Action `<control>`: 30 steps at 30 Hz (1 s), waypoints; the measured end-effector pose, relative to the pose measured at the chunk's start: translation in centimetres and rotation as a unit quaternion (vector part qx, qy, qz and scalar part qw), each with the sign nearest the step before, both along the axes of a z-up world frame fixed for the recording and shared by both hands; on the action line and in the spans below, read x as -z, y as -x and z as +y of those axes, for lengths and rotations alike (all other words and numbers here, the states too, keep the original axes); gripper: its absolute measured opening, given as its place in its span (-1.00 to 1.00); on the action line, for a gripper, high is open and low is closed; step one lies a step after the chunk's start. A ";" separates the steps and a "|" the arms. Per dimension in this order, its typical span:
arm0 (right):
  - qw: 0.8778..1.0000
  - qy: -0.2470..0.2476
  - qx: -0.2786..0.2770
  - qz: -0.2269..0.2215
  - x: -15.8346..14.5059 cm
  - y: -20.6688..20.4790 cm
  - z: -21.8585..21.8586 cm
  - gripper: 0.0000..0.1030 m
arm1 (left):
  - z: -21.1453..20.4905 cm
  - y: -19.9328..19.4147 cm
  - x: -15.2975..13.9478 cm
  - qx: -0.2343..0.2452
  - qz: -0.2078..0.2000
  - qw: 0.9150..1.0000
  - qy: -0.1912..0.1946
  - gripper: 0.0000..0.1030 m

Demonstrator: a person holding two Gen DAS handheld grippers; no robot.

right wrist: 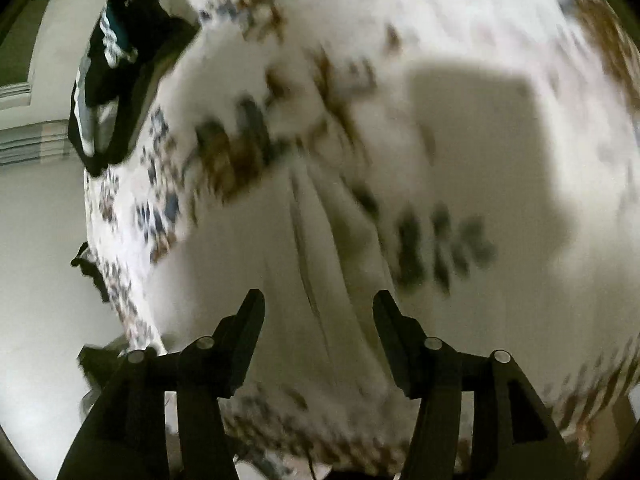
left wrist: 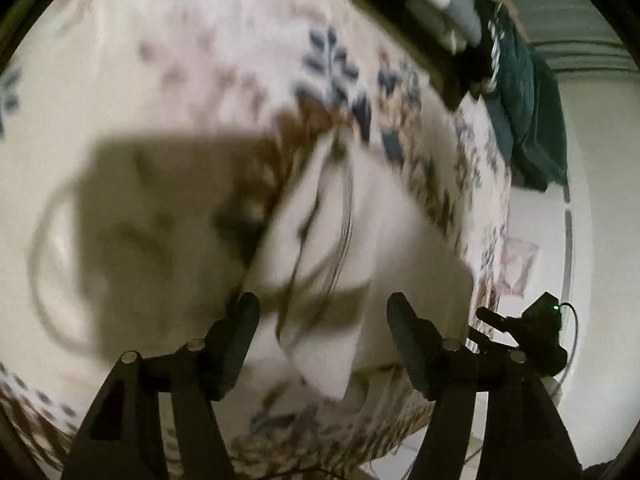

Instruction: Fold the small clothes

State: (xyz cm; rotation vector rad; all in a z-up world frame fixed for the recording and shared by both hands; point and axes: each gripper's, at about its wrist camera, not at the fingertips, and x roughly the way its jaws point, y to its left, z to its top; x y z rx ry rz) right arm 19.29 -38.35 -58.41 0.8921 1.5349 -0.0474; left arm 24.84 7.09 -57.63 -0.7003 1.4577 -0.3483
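A white garment (left wrist: 360,236) lies on a floral bedspread (left wrist: 180,60), partly folded, blurred by motion. My left gripper (left wrist: 323,304) hangs open just above its near edge, holding nothing. In the right wrist view the same white garment (right wrist: 256,248) spreads below my right gripper (right wrist: 318,300), which is open and empty above it. The right gripper (left wrist: 520,328) also shows in the left wrist view at the bed's right edge. Both views are smeared, so the garment's folds are hard to read.
A pile of dark and teal clothes (left wrist: 516,92) sits on a dark tray (left wrist: 400,12) at the far bed corner; the pile (right wrist: 108,80) also shows in the right wrist view. The floor (left wrist: 600,240) lies beyond the bed's edge.
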 end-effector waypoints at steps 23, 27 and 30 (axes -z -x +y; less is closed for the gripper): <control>0.998 0.032 -0.036 0.040 0.3 4.6 0.6 0.02 | 1.8 2.6 -2.9 0.000 -0.002 0.997 -0.073 -0.44; 1.000 0.012 0.004 -0.019 -1.1 2.0 -1.3 0.07 | 1.5 -1.4 -3.9 -0.021 -0.051 0.997 -0.062 0.12; 0.998 -0.005 0.033 -0.046 -0.7 -0.5 -1.9 0.07 | -1.1 -5.4 -2.1 0.019 -0.057 0.996 -0.066 0.12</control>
